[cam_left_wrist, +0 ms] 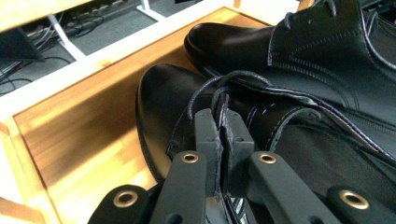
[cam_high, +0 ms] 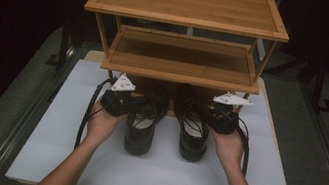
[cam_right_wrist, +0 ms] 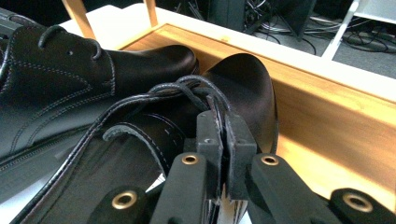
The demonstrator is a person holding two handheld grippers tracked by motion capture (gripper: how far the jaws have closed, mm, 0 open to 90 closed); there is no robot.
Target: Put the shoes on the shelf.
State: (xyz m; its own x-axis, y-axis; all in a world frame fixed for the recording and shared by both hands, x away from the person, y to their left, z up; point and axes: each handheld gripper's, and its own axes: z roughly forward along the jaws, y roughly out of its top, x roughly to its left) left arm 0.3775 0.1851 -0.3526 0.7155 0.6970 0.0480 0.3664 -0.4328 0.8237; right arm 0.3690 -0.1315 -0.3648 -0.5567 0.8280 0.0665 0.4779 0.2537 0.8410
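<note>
Both tongs, left tongs (cam_high: 123,102) and right tongs (cam_high: 219,117), each clench one of two glossy black laced shoes, left shoe (cam_high: 143,124) and right shoe (cam_high: 191,130), mid-frame before one two-tier wooden rack (cam_high: 187,20).

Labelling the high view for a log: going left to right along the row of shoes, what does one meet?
Left gripper → left shoe → right shoe → right gripper.

Shoe toes (cam_high: 168,95) under rack shelf (cam_high: 181,72)
</note>
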